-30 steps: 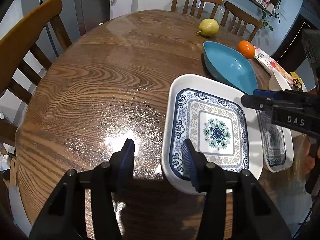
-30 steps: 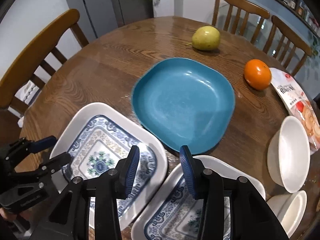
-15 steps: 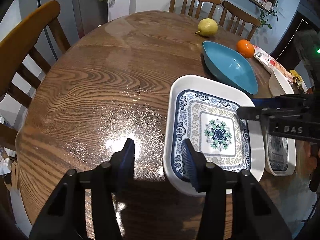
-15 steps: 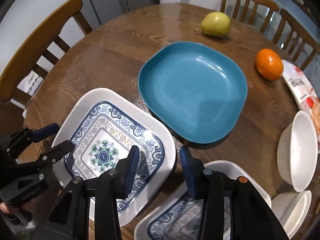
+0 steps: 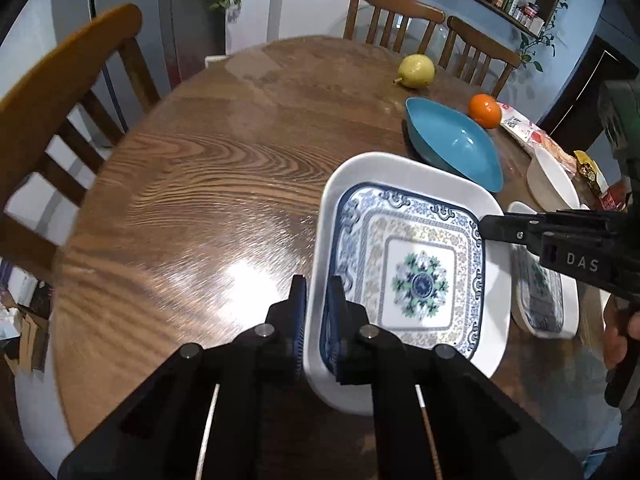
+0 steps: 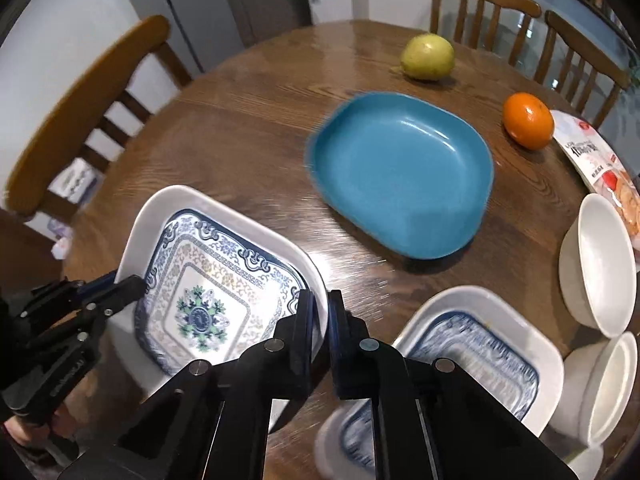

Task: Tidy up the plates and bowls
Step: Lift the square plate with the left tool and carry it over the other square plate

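A square white plate with a blue floral pattern (image 5: 416, 276) is held between both grippers, seemingly just off the table; it also shows in the right wrist view (image 6: 208, 292). My left gripper (image 5: 318, 312) is shut on its near left rim. My right gripper (image 6: 320, 320) is shut on the opposite rim. A second patterned plate (image 6: 480, 356) lies at the right. A blue plate (image 6: 400, 172) lies beyond. Two white bowls (image 6: 600, 264) stand at the far right.
A pear (image 6: 428, 56), an orange (image 6: 528, 120) and a snack packet (image 6: 600, 168) lie on the round wooden table (image 5: 200, 184). Wooden chairs (image 5: 60, 120) stand around it. A fridge stands behind at the left.
Both grippers have closed from open onto opposite rims of the patterned plate. Both views have shifted, and the plate appears slightly raised.
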Tool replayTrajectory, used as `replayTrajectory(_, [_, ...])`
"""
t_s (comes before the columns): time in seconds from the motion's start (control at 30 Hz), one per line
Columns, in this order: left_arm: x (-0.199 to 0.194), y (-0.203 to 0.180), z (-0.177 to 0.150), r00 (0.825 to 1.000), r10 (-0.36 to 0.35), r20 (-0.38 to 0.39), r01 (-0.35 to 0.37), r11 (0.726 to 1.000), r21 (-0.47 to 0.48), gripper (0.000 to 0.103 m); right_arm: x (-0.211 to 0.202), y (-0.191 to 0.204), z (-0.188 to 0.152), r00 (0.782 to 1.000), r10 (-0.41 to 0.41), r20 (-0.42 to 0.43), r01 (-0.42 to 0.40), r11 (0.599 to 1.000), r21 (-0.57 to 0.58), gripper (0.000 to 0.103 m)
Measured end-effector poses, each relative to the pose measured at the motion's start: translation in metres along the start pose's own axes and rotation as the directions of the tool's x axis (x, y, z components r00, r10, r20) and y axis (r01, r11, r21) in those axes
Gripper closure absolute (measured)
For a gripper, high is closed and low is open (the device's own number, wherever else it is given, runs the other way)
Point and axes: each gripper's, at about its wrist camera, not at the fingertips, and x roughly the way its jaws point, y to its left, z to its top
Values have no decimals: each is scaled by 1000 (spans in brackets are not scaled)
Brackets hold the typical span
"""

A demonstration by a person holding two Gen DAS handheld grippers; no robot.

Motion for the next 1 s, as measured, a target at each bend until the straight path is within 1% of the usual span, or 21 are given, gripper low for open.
replayTrajectory(0.03, [-6, 2, -3, 1000, 5, 1, -4, 1000, -5, 95, -6, 8, -2, 1000, 18, 5, -18, 1000, -9, 94])
replayTrajectory(0.1, [-16, 8, -10, 1000, 23, -2, -23, 1000, -20, 95, -12, 20, -6, 1000, 28, 9, -28, 999, -25, 94])
replayTrajectory(0.2, [-27, 18, -26, 999, 39, -16, -40, 998, -39, 95, -15, 35, -15, 998, 66, -11, -66, 998, -23, 94])
replayTrajectory(0.3, [-31, 24, -42, 998, 40, -45, -42, 998, -44, 95, -16, 45, -31, 995, 89, -42, -90, 995, -33, 94])
replayTrajectory(0.4, [-32, 29, -55, 997, 51, -61, -54, 997, -52, 95, -13, 53, -44, 989, 131, -72, -133, 991, -24, 94])
replayTrajectory(0.47, [-34, 33, -59, 997, 58, -58, -62, 995, -76, 93, -11, 55, -50, 989, 135, -59, -136, 991, -12, 93])
replayTrajectory(0.5, [-36, 35, -59, 996, 68, -54, -72, 994, -84, 90, -11, 57, -52, 991, 122, -50, -123, 992, -16, 92])
replayTrajectory(0.53, [-38, 36, -59, 996, 80, -48, -85, 992, -91, 74, -16, 58, -56, 995, 99, -27, -99, 995, -17, 91])
replayTrajectory(0.57, [-42, 38, -58, 995, 92, -36, -95, 990, -100, 49, -21, 57, -58, 996, 90, -9, -90, 996, -15, 91])
replayTrajectory(0.6, [-46, 38, -56, 995, 98, -18, -100, 989, -109, 40, -27, 55, -60, 995, 95, 10, -95, 995, -6, 91])
replayTrajectory(0.63, [-51, 39, -57, 995, 98, -4, -98, 989, -111, 35, -36, 49, -65, 993, 111, 34, -111, 994, 16, 91])
replayTrajectory(0.7, [-57, 33, -55, 996, 85, 15, -83, 991, -109, 35, -50, 35, -72, 992, 109, 66, -112, 992, 54, 89])
replayTrajectory(0.73, [-58, 29, -53, 997, 71, 19, -69, 992, -105, 35, -61, 25, -78, 992, 93, 91, -100, 992, 81, 87])
replayTrajectory(0.77, [-58, 22, -52, 998, 51, 21, -49, 994, -99, 35, -69, 17, -83, 991, 81, 108, -92, 990, 103, 80])
replayTrajectory(0.8, [-58, 13, -51, 999, 30, 21, -28, 996, -85, 35, -78, 6, -89, 989, 69, 128, -86, 987, 134, 69])
replayTrajectory(0.83, [-58, 5, -50, 1000, 17, 22, -15, 997, -72, 34, -84, -3, -96, 988, 57, 145, -80, 984, 161, 62])
replayTrajectory(0.87, [-57, -7, -48, 1000, -3, 23, 4, 999, -50, 34, -91, -11, -100, 986, 43, 160, -73, 979, 188, 51])
replayTrajectory(0.9, [-56, -18, -47, 1000, -23, 22, 23, 999, -29, 33, -98, -18, -106, 984, 29, 176, -66, 975, 212, 49])
replayTrajectory(0.97, [-51, -48, -41, 997, -75, 14, 75, 997, 20, 33, -111, -32, -119, 979, 5, 205, -58, 966, 253, 49])
replayTrajectory(1.0, [-49, -57, -40, 996, -89, 13, 88, 995, 38, 33, -114, -35, -125, 977, 1, 213, -58, 963, 263, 49])
